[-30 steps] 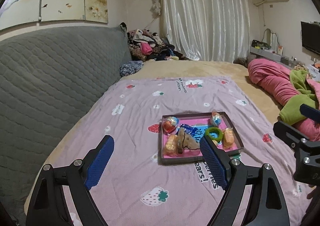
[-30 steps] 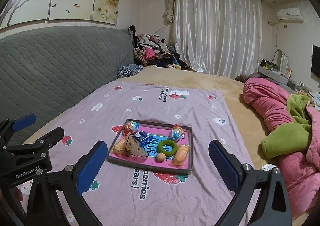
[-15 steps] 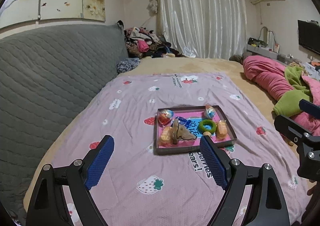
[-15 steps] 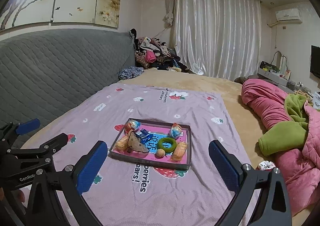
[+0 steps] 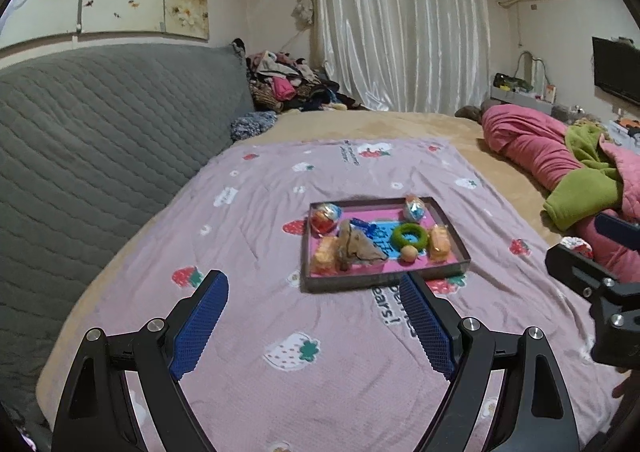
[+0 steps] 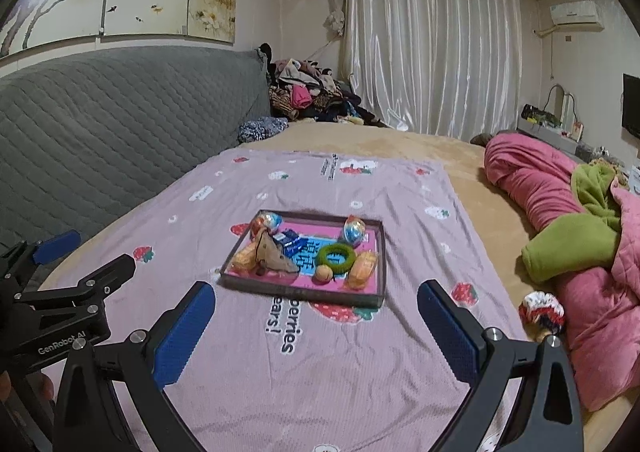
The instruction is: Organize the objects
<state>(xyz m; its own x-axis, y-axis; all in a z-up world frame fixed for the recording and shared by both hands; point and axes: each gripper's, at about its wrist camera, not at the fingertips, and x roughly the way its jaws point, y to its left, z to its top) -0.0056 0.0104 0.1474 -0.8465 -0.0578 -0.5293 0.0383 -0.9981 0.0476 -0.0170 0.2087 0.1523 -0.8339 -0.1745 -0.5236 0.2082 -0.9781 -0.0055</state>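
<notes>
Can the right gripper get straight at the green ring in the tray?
Probably yes. The right gripper is open and empty, short of the tray. The green ring lies uncovered, though a small ball and an orange packet crowd it.

pink quilt (image 6: 560, 188), white curtains (image 6: 432, 44), clothes pile (image 6: 308, 92)

Matt cloth sheet (image 6: 360, 364) (satiny curtain (image 6: 432, 44))

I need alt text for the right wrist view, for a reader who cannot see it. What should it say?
A shallow tray of small items, among them a green ring and a small orange ball, lies on a pink strawberry-print blanket on a bed. The open right gripper hovers in front of it, empty. The left gripper shows at the left edge.
</notes>
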